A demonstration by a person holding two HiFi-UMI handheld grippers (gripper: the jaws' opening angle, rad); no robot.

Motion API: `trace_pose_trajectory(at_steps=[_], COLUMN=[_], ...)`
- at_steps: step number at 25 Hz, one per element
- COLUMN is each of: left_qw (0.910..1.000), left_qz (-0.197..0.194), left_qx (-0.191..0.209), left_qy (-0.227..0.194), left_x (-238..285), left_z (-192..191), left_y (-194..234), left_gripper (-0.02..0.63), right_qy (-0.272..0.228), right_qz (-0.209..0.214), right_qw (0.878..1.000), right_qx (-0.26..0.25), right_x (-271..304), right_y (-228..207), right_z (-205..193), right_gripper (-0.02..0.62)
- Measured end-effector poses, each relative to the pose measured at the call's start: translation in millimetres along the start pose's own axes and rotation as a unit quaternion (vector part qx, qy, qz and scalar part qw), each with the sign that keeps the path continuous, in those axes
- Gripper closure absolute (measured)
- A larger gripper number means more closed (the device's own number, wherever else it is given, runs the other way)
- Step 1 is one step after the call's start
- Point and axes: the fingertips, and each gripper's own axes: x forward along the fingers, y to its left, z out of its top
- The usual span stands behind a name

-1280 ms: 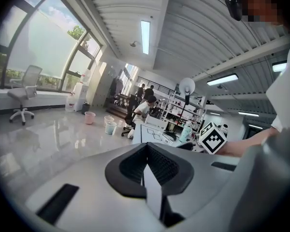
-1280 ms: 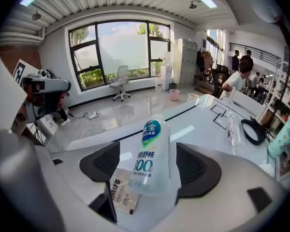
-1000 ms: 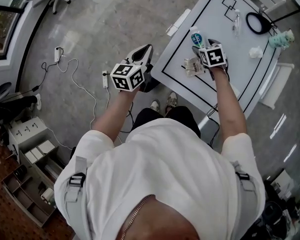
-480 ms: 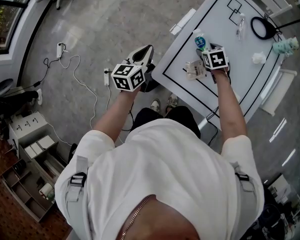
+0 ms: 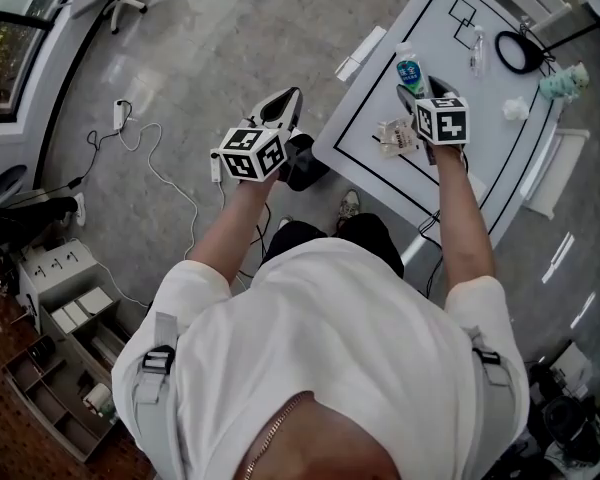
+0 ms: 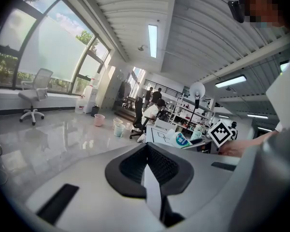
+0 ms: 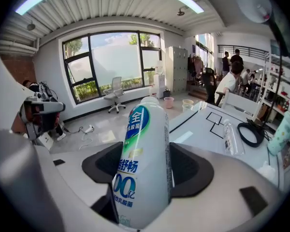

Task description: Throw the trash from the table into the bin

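White plastic bottle (image 7: 142,163) with a blue and green label sits clamped between the fingers (image 7: 191,170) of the right gripper (image 5: 421,92), neck pointing away from the hand. It is opaque, so its fill cannot be told. In the head view it is over the left part of the counter (image 5: 375,108), close to the left edge; whether it touches the surface cannot be told.

A crumpled wrapper (image 5: 393,136) lies just beside the right gripper, toward the counter's near edge. A clear bottle (image 5: 476,48) lies on its side toward the far corner, next to a black ring (image 5: 510,50). A crumpled tissue (image 5: 514,109) sits near the right edge, and a pale teal container (image 5: 562,81) stands at that edge.

The left gripper (image 6: 147,166) hangs off the counter, beyond its near-left corner, with its fingers (image 6: 162,166) pressed together and nothing between them. Below it a dark object (image 5: 305,161) sits on the floor against that corner; what it is cannot be told.

Left of the counter the grey floor (image 5: 230,38) is wide and open, crossed only by a white cable (image 5: 155,158). A pink bucket (image 6: 99,120) stands on it well away.
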Motion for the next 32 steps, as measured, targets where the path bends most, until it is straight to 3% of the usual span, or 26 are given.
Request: trace_pose_trajectory(at_steps=[8, 15, 22, 27, 32], left_qw=[0.9997, 0.9994, 0.9995, 0.9989, 0.9974], left_qz=[-0.013, -0.014, 0.012, 0.037, 0.061], left_qx=[0.004, 0.003, -0.010, -0.022, -0.039], left_qy=[-0.018, -0.030, -0.026, -0.020, 0.005], left_x=[-72, -148, -200, -214, -225], left_z=[8, 9, -6, -18, -57], left_y=[51, 104, 147, 168, 179], left_gripper=[0.595, 0.595, 0.595, 0.595, 0.595], right_qy=[-0.099, -0.144, -0.130, -0.110, -0.068], right_qz=[-0.001, 0.013, 0.050, 0.071, 0.089], right_qw=[0.995, 0.989, 0.990, 0.991, 0.994], right_qx=[0.011, 0.015, 0.010, 0.005, -0.007], right_x=[-40, -54, -40, -18, 7], right_y=[102, 216, 301, 325, 350], right_z=[50, 63, 45, 34, -13], right_gripper=[0.285, 0.285, 0.285, 0.285, 0.285])
